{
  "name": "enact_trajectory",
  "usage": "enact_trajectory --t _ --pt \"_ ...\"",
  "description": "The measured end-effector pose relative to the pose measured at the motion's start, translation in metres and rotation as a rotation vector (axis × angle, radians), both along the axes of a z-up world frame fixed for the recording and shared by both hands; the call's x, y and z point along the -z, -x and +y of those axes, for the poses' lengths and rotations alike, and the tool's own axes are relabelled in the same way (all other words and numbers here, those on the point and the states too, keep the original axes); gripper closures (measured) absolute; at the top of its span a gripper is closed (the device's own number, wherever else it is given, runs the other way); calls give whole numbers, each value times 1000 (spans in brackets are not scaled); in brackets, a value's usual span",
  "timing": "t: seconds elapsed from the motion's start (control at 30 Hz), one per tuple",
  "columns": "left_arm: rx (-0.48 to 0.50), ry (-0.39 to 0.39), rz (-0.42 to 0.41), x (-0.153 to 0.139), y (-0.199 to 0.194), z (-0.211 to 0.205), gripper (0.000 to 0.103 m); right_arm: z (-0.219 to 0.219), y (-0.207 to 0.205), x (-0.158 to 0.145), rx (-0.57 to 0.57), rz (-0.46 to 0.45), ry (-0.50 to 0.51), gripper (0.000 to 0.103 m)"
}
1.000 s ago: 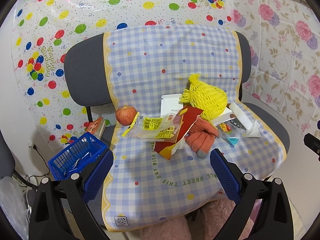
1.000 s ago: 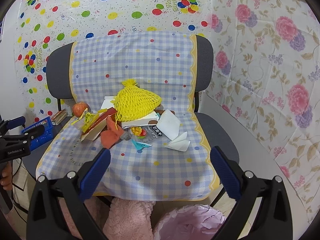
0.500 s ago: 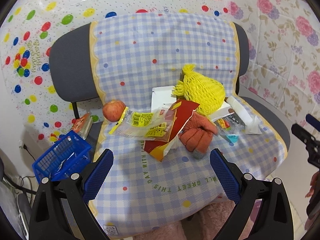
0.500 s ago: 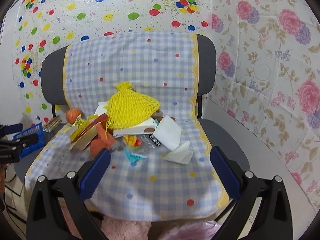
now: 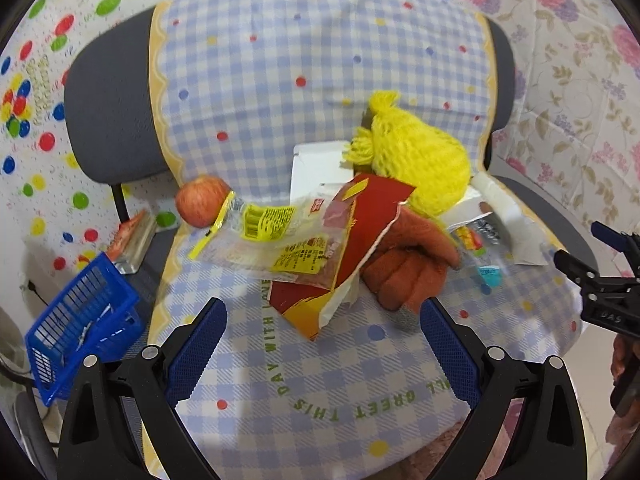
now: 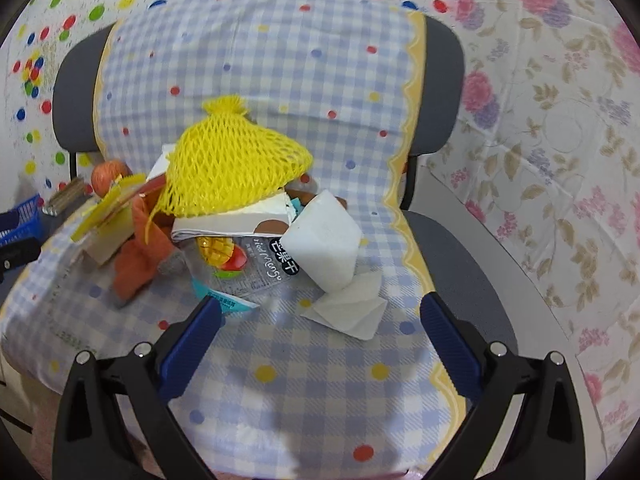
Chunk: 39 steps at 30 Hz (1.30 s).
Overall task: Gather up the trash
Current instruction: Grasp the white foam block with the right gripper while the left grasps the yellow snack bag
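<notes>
A pile of trash lies on a chair under a blue checked cloth (image 5: pixel 320 360). In the left wrist view I see a clear snack wrapper (image 5: pixel 280 236) over a red and yellow packet (image 5: pixel 340 248), an orange glove (image 5: pixel 404 268), a yellow net bag (image 5: pixel 416 164) and an apple (image 5: pixel 200 206). My left gripper (image 5: pixel 322 328) is open, just short of the red packet. In the right wrist view white tissue (image 6: pixel 348 308), a white paper roll (image 6: pixel 324 240) and a clear mango wrapper (image 6: pixel 248 264) lie ahead. My right gripper (image 6: pixel 320 324) is open, around the tissue's near edge.
A blue plastic basket (image 5: pixel 80 328) stands on the floor left of the chair, with a small box (image 5: pixel 132 240) behind it. The right gripper's body (image 5: pixel 604 292) shows at the right edge of the left wrist view. Patterned sheets cover the walls.
Both grippers have moved forward and down toward the seat; the pile now looks much closer. Both stay open and empty.
</notes>
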<state>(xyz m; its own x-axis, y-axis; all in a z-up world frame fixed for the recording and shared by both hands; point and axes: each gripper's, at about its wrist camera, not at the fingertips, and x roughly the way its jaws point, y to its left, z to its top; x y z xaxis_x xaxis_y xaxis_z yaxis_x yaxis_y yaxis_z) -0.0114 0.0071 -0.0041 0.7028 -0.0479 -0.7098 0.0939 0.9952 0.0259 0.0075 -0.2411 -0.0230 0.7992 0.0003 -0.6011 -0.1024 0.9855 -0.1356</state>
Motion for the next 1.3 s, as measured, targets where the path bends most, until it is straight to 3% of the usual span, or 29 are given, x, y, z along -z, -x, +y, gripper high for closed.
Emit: enact_trajectory --t 0.17,0.3,0.5,0.53,0.67,0.83,0.93,1.0,1.13,1.3 --pt "-16 4 -4 6 -16 2 8 8 -34 17 -8 28 57 33" --pt "-13 -10 -11 10 -26 5 9 11 -60 27 -16 44 92 34" --pt "-7 -100 -27 16 -34 10 8 16 -88 34 -19 48 164 35" --pt "-14 -97 -25 16 -33 14 8 17 -90 35 -16 51 182 39" --pt "-30 -96 -38 14 -27 24 8 18 -95 30 10 17 219 70" --pt "-28 -81 -49 10 -18 25 8 6 -64 -20 37 -142 84 73" --pt "-13 -75 -46 11 -16 19 8 -5 -37 -44 -25 -146 -113 73" --pt "-9 -73 -37 12 -19 14 8 -7 -14 -51 -53 -149 -187 73" --pt "-16 -74 -47 14 -31 7 8 0 24 -52 -63 -168 -200 73" --pt "-46 -109 -77 20 -50 0 12 1 41 -44 -67 -156 -196 73"
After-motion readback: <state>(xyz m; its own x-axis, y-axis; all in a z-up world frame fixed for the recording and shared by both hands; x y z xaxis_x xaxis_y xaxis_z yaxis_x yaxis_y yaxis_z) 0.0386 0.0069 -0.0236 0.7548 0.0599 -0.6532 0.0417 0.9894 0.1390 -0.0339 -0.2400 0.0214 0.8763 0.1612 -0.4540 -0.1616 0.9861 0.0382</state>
